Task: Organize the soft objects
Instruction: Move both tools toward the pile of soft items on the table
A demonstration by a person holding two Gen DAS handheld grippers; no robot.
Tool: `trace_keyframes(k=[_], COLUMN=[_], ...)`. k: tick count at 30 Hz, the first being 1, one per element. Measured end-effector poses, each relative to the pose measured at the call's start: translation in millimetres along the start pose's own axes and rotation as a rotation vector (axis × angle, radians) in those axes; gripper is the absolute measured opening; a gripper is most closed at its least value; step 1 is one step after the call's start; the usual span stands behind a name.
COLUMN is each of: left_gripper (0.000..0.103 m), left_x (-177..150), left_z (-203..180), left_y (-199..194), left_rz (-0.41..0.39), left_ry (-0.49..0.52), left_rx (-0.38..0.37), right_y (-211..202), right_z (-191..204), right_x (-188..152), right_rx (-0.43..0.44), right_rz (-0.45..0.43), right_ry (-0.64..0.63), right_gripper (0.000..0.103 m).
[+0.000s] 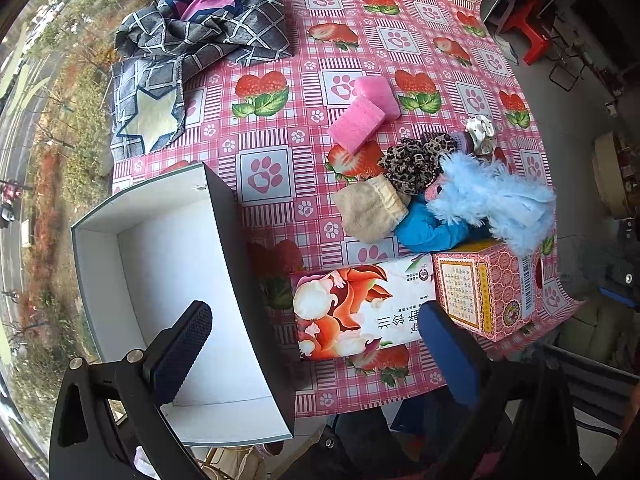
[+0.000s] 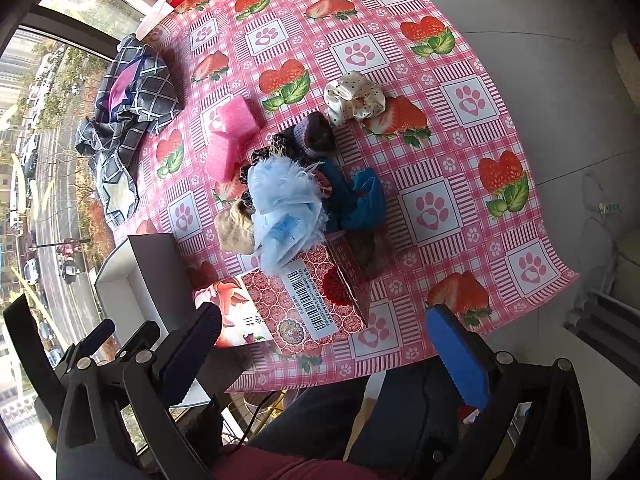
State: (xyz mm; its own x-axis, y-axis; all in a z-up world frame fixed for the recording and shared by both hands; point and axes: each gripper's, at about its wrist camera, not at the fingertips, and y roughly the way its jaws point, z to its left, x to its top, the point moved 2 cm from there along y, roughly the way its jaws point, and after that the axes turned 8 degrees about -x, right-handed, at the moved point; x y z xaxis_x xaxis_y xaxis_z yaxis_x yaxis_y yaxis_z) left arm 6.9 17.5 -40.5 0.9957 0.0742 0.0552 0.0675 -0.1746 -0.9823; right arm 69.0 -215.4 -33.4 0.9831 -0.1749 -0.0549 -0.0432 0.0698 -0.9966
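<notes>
over the strawberry tabletop: tangled pile, easy to snag

above the tabletop (image 1: 280,32), both claws spread to their widest and holding nothing: left claw (image 1: 316,340) above the empty white box (image 1: 100,248), right claw (image 2: 324,344) above the red patterned carton (image 2: 320,300).

soft things heaped just beyond the cartons: fluffy blue piece (image 1: 492,204) draped onto the red carton, leopard scrunchie (image 1: 416,160), beige pouch (image 1: 368,212), teal cloth (image 1: 428,228), all touching. pink sponges (image 1: 364,112) slightly apart; cream dotted scrunchie (image 2: 354,98) beyond.

likely to lift two pieces at once, or drag fluff across the carton and tip it. could also miss the box near the tabletop edge.
</notes>
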Motion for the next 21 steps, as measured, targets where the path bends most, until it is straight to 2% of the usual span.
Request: trace_keyframes(k=[6,9,21], left_gripper=[0.103,0.103,0.103], left_x=[2,6,53], left_z=[-2,-3,-3], left_y=[6,10,25], left_rz=[0.013,0.009,-0.013], left_ry=[0.001,0.007,-0.024], left_rx=[-0.023,0.001,0.043], right_y=[-1,1,10], right_z=[-4,-9,-11], right_x=[0,4,46], right_rx=[-0.013,-0.019,-0.026], right_rz=[0.002,0.01,0.018], right_ry=[0.001,0.005,-0.039], right_gripper=[0.103,0.103,0.103])
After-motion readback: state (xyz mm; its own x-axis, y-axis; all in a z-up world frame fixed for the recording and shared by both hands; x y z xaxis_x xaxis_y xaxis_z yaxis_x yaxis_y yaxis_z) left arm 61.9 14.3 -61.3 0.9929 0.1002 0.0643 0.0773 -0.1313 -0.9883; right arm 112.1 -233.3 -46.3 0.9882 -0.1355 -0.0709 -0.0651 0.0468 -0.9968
